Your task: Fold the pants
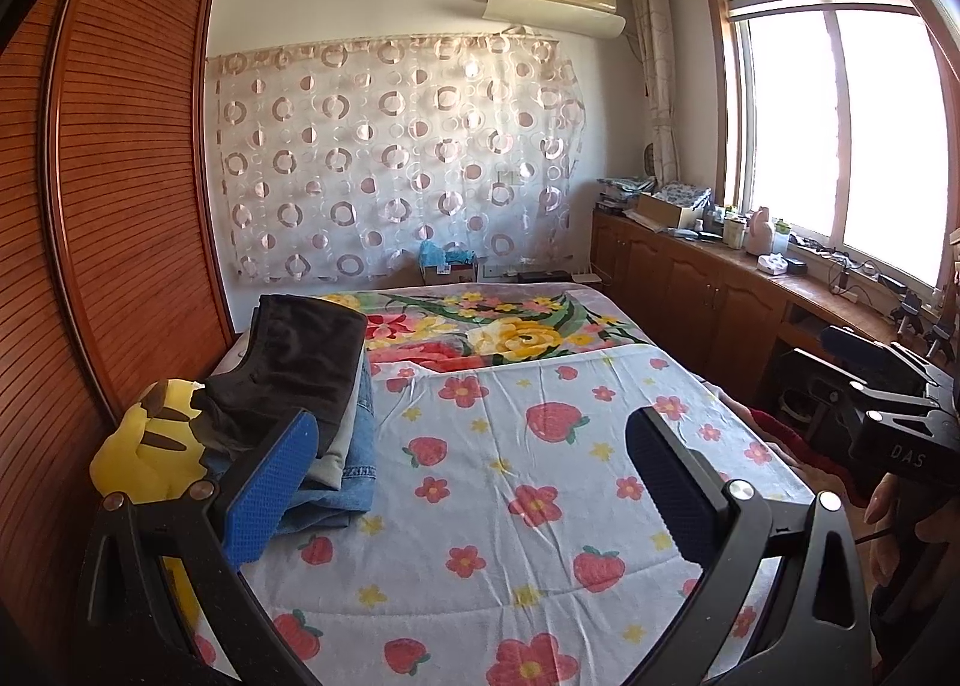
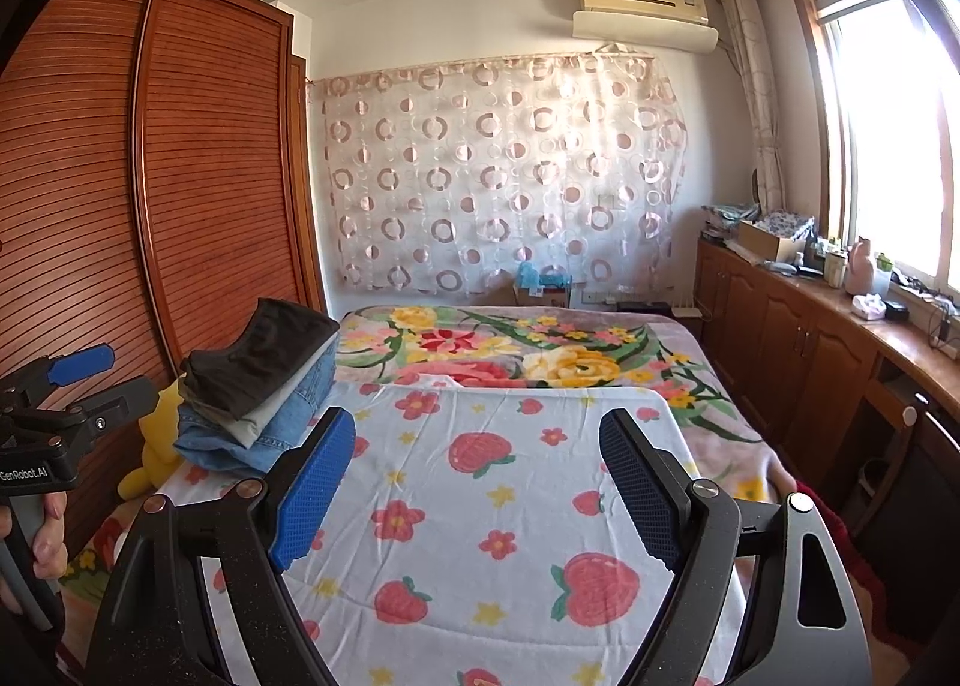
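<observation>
Pants (image 2: 264, 386) sit folded in a stack at the left edge of the bed (image 2: 480, 506), so I judge the folding done or between garments, with my left claw (image 1: 471, 482) and right claw (image 2: 477, 482) both spread wide, gripping nothing.

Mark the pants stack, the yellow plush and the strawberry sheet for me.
pants stack (image 2: 264, 386), right wrist view, on the dark top pair.
yellow plush (image 1: 141, 446), left wrist view, on its body.
strawberry sheet (image 2: 480, 482), right wrist view, on a bare middle patch.

Folded pants (image 2: 258, 386) stacked on bed's (image 2: 480, 506) left
</observation>
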A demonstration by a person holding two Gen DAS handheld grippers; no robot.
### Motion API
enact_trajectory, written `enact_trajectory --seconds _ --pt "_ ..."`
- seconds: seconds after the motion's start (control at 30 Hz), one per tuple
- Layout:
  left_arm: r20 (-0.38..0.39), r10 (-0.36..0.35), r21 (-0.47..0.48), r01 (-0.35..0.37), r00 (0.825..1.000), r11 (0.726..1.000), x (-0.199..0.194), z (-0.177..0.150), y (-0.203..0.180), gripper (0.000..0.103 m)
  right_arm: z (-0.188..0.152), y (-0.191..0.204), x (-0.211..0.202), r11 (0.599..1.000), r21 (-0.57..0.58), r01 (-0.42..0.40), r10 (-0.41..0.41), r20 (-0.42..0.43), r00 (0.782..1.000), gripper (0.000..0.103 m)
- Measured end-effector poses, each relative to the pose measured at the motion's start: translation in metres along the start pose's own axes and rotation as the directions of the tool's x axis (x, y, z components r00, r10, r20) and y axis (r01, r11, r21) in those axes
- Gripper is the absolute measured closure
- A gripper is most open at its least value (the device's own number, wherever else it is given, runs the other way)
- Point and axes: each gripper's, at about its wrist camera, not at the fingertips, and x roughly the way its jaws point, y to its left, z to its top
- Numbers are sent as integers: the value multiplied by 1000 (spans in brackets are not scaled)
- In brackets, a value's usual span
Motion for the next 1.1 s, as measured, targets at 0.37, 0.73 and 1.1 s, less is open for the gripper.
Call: enact_trajectory --seconds 0.37,0.73,1.1 --pt "-2 0 1 0 1000 1000 0 0 0 0 1 0 0 1000 -3 -1 1 -1 1000 18" --pt "-3 1 1 -1 1000 1000 1 0 0 0 0 0 -1 1000 -4 1 -1 -3 1000 18" --pt "-1 4 -3 -4 1000 1000 0 0 1 0 0 0 -1 1000 -2 2 -2 -6 1000 18"
